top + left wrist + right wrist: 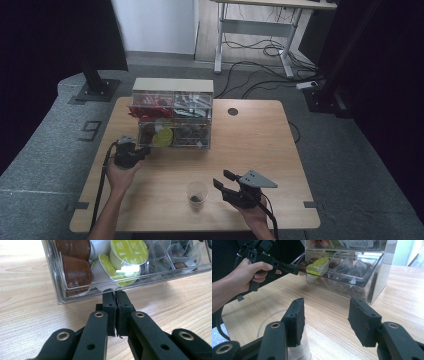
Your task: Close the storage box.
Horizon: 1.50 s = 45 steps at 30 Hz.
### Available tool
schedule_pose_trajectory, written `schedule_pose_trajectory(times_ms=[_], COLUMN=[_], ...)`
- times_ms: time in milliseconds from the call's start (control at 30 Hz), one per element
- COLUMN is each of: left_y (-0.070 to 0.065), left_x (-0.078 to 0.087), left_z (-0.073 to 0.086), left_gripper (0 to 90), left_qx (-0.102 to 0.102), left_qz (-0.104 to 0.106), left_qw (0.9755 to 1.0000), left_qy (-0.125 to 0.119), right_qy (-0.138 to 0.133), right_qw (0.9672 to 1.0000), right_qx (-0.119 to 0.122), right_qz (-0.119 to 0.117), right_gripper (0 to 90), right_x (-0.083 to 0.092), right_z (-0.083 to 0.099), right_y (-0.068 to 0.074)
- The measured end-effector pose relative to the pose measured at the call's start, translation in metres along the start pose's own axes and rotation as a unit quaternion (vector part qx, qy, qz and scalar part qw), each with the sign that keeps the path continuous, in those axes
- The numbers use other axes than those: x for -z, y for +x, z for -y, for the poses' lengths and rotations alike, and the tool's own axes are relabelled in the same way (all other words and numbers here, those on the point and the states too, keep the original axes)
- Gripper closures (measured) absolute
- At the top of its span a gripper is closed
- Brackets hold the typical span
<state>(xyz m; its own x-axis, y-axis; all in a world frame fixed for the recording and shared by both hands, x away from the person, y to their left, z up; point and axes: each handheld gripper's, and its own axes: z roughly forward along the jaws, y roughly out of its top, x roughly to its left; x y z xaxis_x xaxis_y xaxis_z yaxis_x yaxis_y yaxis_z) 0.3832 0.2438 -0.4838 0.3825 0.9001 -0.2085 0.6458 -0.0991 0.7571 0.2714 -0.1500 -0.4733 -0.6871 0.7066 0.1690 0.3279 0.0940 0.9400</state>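
On the left side of the table point(260, 150), the left gripper point(145, 151) is reaching to the lower left drawer point(82, 293) of the clear drawer box point(172, 115). Its jaws are pressed together at the drawer's front lip, and it seems they are pinching the small handle there, but the handle itself is hard to see. In the right gripper view this drawer is standing pulled out toward the near side, so I judge the opening step is mostly done. Taking a capsule out is still waiting.

Inside the drawer, in the left gripper view, I am counting two brown capsules point(76, 272) and two capsules with green lids point(128, 251); one white capsule is partly hiding behind them, and maybe more are lying deeper. The box is showing four drawers, two above and two below.

Going to the right, one clear plastic cup point(197, 194) is standing near the front edge, with something dark at its bottom. Just right of it, the right gripper point(223, 181) is hovering with its jaws spread and holding nothing; the cup is sitting below its left jaw in its own view. Probably the cup is waiting for a capsule.
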Motion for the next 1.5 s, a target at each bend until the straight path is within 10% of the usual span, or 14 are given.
schedule_pose_trajectory(times_ms=[767,1500], left_y=[0.005,-0.004], left_x=[-0.008,0.004], left_z=[0.005,0.015], left_gripper=[80.9,44.0], left_qx=[0.004,-0.024], left_qz=[0.004,-0.010], left_qw=[0.9998,0.9995], left_qy=[0.020,0.016], right_qy=[0.005,0.006], right_qw=[1.0000,0.9999], right_qx=[-0.001,-0.007], right_qz=[0.003,0.013], right_gripper=[46.1,46.1], right_x=[-0.002,-0.001], right_z=[0.003,0.004], right_y=[-0.002,-0.010])
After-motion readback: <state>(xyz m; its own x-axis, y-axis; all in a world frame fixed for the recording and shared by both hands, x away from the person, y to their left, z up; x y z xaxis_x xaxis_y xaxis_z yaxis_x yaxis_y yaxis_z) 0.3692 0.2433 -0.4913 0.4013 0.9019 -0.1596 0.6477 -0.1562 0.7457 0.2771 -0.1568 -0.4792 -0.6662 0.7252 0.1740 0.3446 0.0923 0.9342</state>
